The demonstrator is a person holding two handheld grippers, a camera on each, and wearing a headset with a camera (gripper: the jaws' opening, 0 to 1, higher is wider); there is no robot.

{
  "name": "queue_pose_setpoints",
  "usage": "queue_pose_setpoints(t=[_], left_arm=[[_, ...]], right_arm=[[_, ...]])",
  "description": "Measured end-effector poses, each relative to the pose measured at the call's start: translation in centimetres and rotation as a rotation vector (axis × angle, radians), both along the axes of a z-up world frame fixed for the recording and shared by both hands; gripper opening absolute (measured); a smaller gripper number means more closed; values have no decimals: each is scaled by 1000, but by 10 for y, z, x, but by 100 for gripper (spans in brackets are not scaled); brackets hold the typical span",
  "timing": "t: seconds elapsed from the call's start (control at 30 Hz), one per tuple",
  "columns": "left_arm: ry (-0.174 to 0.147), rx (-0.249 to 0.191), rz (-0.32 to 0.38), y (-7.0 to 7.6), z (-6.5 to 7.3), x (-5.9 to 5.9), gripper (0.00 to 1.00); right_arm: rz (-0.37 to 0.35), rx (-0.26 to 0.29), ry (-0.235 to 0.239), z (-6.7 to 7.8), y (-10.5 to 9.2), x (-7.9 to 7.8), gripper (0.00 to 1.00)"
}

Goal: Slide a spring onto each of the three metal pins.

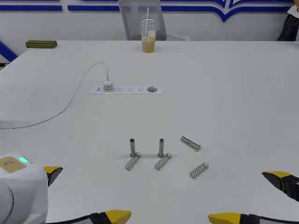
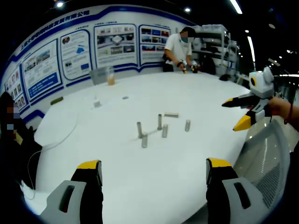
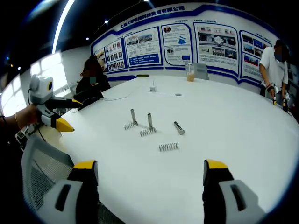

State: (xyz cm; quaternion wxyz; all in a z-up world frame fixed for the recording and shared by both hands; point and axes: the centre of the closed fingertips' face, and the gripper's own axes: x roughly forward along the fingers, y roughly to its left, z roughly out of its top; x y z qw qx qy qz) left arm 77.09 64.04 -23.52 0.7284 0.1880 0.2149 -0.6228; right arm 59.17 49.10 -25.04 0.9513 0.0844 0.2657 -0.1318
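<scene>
The left pin (image 1: 132, 147) and the middle pin (image 1: 161, 147) stand upright on the table (image 1: 233, 93). The third pin (image 1: 190, 143) lies on its side at their 3 o'clock. No pin carries a spring. The first spring (image 1: 133, 161) and the second spring (image 1: 163, 161) each lie flat at the foot of an upright pin, at its 6 o'clock. The third spring (image 1: 199, 170) lies at 5 o'clock of the lying pin, apart from it.

The right gripper view shows the coils clearly. In the left gripper view the springs look like short blurred stubs.

The left gripper (image 1: 86, 192) and the right gripper (image 1: 250, 197) hang at 7 and 5 o'clock of the pins, near the table edge. Both have their jaws wide apart and hold nothing.

A power strip (image 1: 126, 89) lies at 11 o'clock, and a cup (image 1: 148, 37) is beyond it at 12. The left gripper view also shows a standing person (image 2: 176, 46) at the far edge.
</scene>
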Motion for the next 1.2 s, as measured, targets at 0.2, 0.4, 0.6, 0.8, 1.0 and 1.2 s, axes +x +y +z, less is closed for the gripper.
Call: queue_pose_setpoints(t=[0.2,0.4,0.6,0.8,1.0,1.2], left_arm=[[-4,1,-4,-2,-1,-1,93],[-3,-3,-12,-5,0,-2,93],[-9,-3,-27,-9,0,-4,93],[-9,-1,-38,-13,-3,-5,92],[-9,-2,-51,-18,-4,-6,92],[-7,3,-58,-21,-7,-6,91]], right_arm=[[0,2,3,-1,-4,2,93],[5,3,10,-2,-7,5,91],[7,-20,27,-3,-14,9,86],[9,-30,28,-2,-23,16,81],[18,-35,27,0,-32,27,76],[19,-17,35,-2,-41,38,71]])
